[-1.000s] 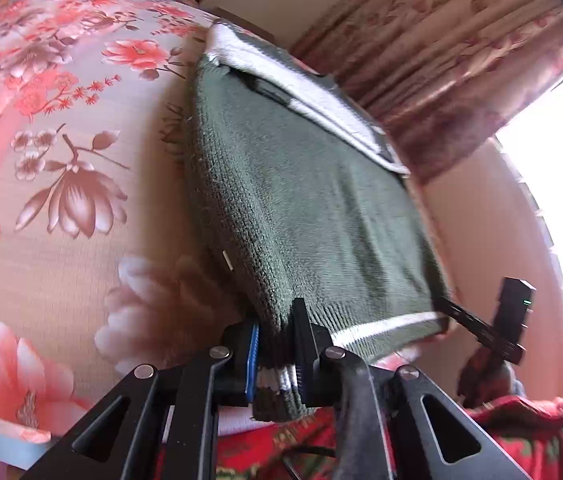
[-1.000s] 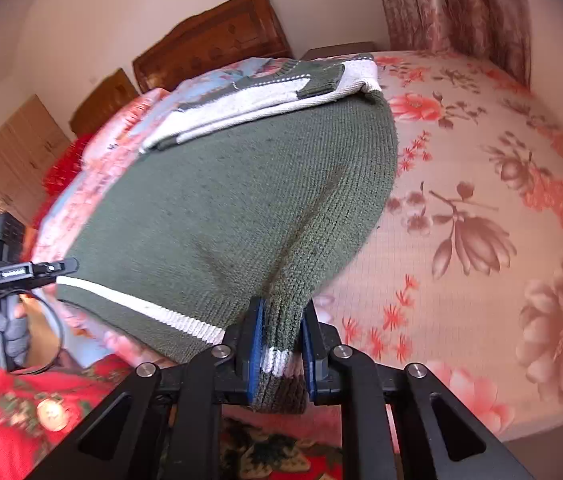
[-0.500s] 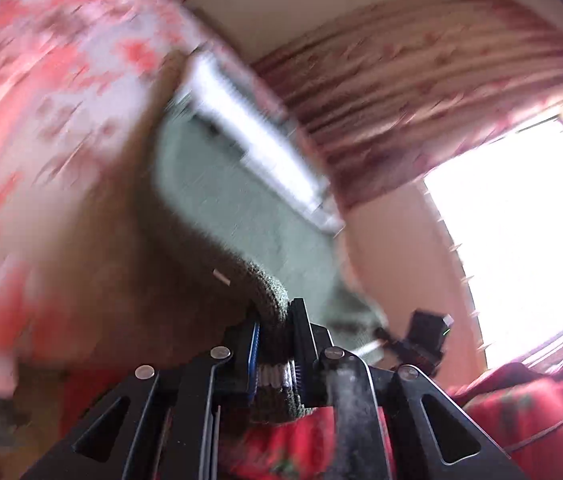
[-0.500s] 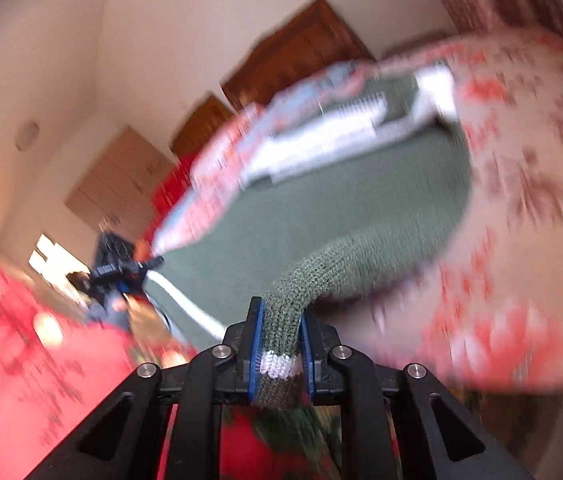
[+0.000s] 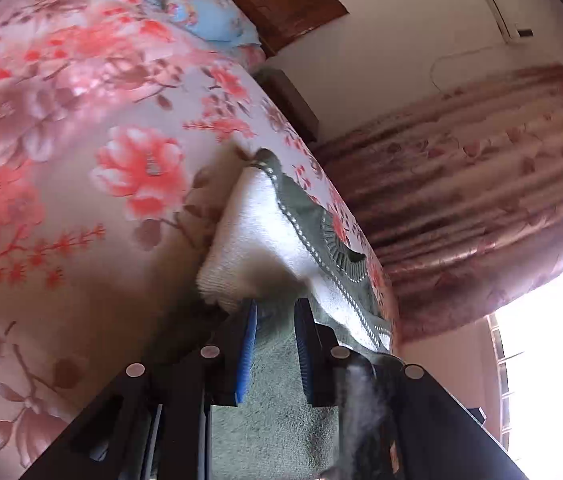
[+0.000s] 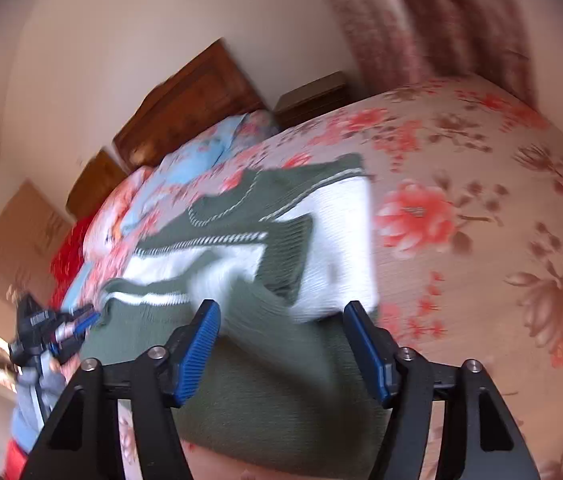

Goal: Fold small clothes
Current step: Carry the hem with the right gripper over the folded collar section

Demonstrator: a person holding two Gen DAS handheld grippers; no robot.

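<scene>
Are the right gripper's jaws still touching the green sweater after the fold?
Apart. The right wrist view shows the right gripper with jaws spread wide, the green sweater lying between and below them, neither blue pad pressing it.

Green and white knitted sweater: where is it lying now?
The green and white knitted sweater lies folded on the floral bedsheet, directly ahead of both grippers in both wrist views.

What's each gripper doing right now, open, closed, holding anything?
Left gripper: fingers opening, green sweater lies between them, pads off it.
Right gripper: open wide, holding nothing; the sweater lies below it on the bed.
</scene>
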